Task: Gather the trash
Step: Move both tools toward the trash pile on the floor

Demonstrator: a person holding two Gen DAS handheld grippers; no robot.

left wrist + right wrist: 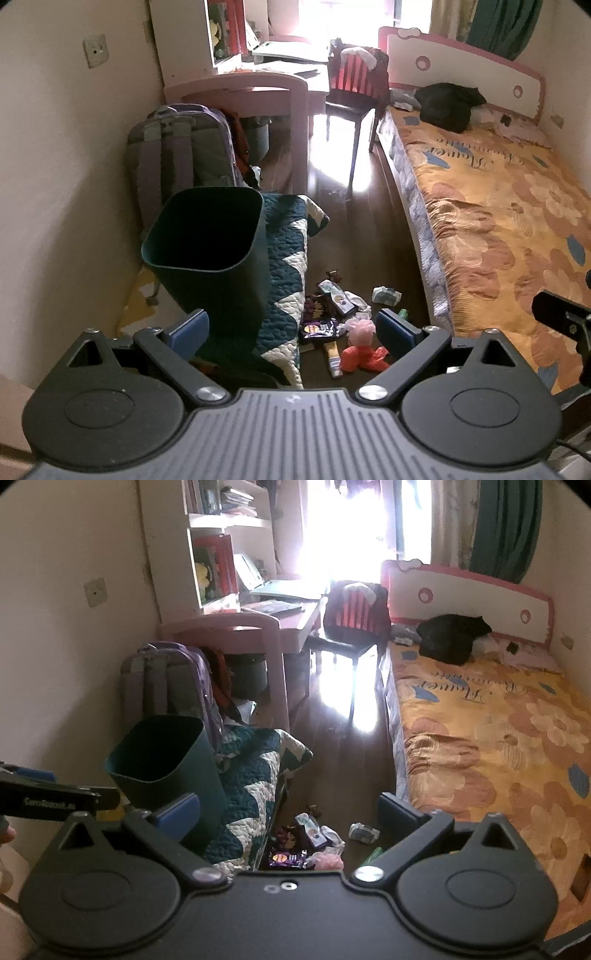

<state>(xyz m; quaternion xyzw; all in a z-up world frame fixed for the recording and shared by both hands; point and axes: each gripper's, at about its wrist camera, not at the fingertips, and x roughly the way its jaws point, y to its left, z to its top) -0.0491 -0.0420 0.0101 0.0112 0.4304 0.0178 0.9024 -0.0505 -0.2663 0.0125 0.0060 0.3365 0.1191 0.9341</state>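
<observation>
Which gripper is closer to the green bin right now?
Left. The left gripper hangs just in front of the green bin, one finger beside its base; the right gripper sits farther right, toward the bed.

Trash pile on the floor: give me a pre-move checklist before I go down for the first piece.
1. Left gripper open and holding nothing: ok.
2. Right gripper open and holding nothing: ok.
3. Dark green bin upright, mouth unobstructed: ok.
4. Bin has room inside: cannot tell, the interior is too dark.
5. Trash in plain sight between quilt and bed: ok; red plastic bag, purple snack wrapper and yellow tube all lie uncovered on the floor.
6. Pieces well separated for a clean single pick: not ok, they overlap in a cluster.
</observation>
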